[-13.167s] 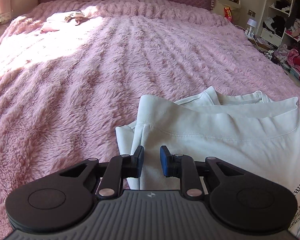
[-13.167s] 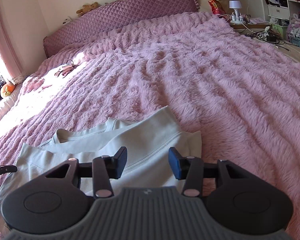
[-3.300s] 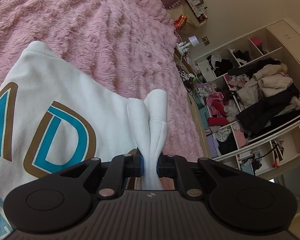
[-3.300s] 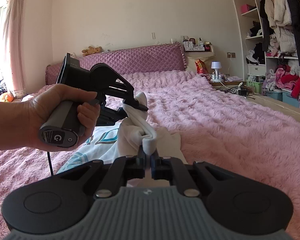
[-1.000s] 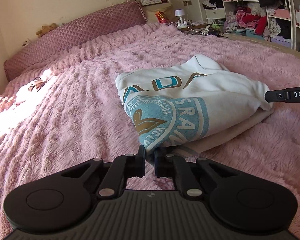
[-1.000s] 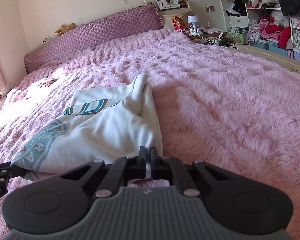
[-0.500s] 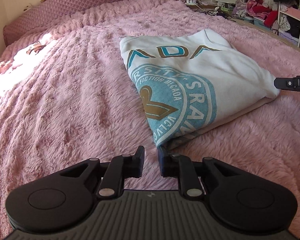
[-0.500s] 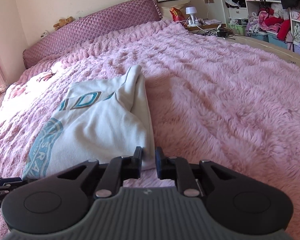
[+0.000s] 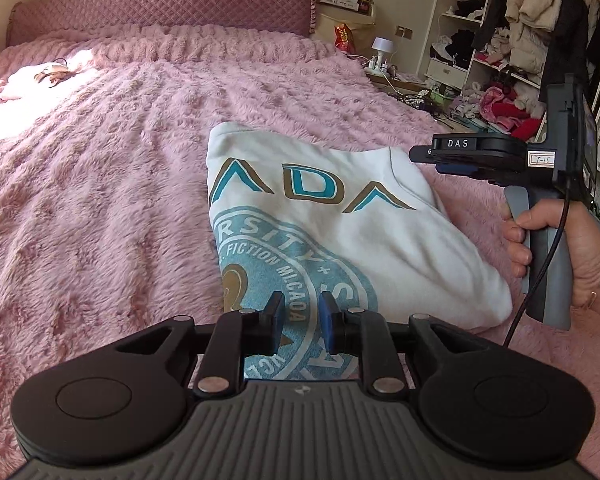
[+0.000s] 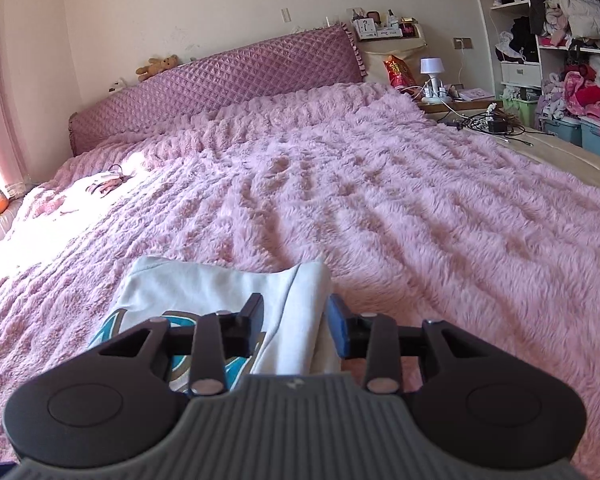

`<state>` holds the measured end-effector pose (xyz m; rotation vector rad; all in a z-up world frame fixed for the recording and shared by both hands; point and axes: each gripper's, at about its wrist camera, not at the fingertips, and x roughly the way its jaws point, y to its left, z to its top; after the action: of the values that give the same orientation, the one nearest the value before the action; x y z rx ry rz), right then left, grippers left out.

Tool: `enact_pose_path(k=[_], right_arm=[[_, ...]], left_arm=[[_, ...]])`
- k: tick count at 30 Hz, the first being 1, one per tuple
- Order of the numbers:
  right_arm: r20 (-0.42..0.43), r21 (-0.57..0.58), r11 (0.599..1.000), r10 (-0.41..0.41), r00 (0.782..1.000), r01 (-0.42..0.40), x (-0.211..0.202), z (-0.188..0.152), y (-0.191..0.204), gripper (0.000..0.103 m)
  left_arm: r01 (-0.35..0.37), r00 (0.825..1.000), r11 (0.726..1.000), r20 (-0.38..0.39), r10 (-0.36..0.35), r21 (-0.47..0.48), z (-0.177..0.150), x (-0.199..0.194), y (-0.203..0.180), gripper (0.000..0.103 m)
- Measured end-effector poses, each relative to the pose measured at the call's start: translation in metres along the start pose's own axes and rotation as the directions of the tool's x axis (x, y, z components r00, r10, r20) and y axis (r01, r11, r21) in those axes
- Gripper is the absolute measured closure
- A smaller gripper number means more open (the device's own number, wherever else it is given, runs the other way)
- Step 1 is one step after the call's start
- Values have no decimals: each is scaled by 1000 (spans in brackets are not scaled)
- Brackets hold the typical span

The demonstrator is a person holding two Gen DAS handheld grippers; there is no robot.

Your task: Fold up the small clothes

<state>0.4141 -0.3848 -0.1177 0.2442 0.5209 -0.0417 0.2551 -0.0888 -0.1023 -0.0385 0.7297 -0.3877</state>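
While we are looking along the left gripper (image 9: 300, 322), its jaws have just been opening and are standing slightly apart with nothing pinched between them; the blue pads are hovering over the near edge of the folded white sweatshirt (image 9: 340, 220). The sweatshirt is lying flat on the fluffy pink bedspread (image 9: 108, 184), its teal and brown print facing up. At the right, a hand (image 9: 560, 248) is gripping the handle of the right gripper (image 9: 424, 156), whose tip is hanging over the sweatshirt's far right corner. A cluttered open wardrobe (image 9: 540, 40) is standing beyond it.

From the right wrist, we are seeing the right gripper (image 10: 296, 320) with its jaws having just been opening, now well apart. The sweatshirt's folded edge (image 10: 292, 312) is lying below and between the fingers, but the pads are not pressing on it. The bedspread (image 10: 380, 200) is stretching ahead to the quilted purple headboard (image 10: 220, 84).
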Motion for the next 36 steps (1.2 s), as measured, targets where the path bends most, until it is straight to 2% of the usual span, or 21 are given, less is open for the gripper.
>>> enact_pose_path(k=[4,6,7,8,12,18,22,25,27,29,30,31,32,34,36], right_arm=[[-69,34,999,-19,997,21,30,-1,-5,60],[-77,29,1000,-3,997,5,36,-5,-7,74],[-77,20,1000,0,997,1,37,-6,-7,91],[-77,13,1000,8,997,-7,38,-8,-7,98],[-49,-9,1000,14,999,-14,35,-9,-4,100],[-5,-57,998,-19,1000,18,29,-1,4,101],[-64,-70,995,-78,995,73,52,-12,-3,102],[-98,-40,996,-82,992,78,64,-23,-14,97],[-89,4,998,-59,994,60,56,-19,-20,85],[-73,54,999,9,997,-5,42,-14,-30,76],[-60,75,995,68,996,-63,31,-10,-36,71],[-57,87,990,114,992,-109,24,-9,-42,62],[-62,100,982,166,984,-159,14,-6,-50,60],[-95,126,962,257,962,-244,-2,-2,-65,60],[-125,126,952,293,948,-278,-13,-3,-76,57]], left_arm=[[11,1000,1000,-19,-11,-22,-7,8,4,73],[14,1000,1000,-24,-15,-22,-9,10,4,72],[17,999,1000,-27,-17,-18,-10,11,4,71],[19,999,1000,-27,-19,-14,-11,11,4,70],[21,999,1000,-32,-20,5,-12,15,2,68],[31,999,999,-35,-31,8,-15,17,2,68],[38,998,999,-47,-37,17,-15,19,1,68],[42,997,999,-60,-41,15,-14,21,2,68],[47,997,999,-65,-47,-2,-12,20,5,68],[93,994,994,-52,-96,-48,-8,13,13,67],[115,992,990,-37,-118,-76,-5,9,18,65],[147,989,983,-14,-149,-113,-2,3,26,60],[177,984,974,11,-177,-143,1,-2,34,56],[247,969,947,69,-238,-203,7,-10,53,42],[297,955,920,101,-280,-255,13,-13,71,39]])
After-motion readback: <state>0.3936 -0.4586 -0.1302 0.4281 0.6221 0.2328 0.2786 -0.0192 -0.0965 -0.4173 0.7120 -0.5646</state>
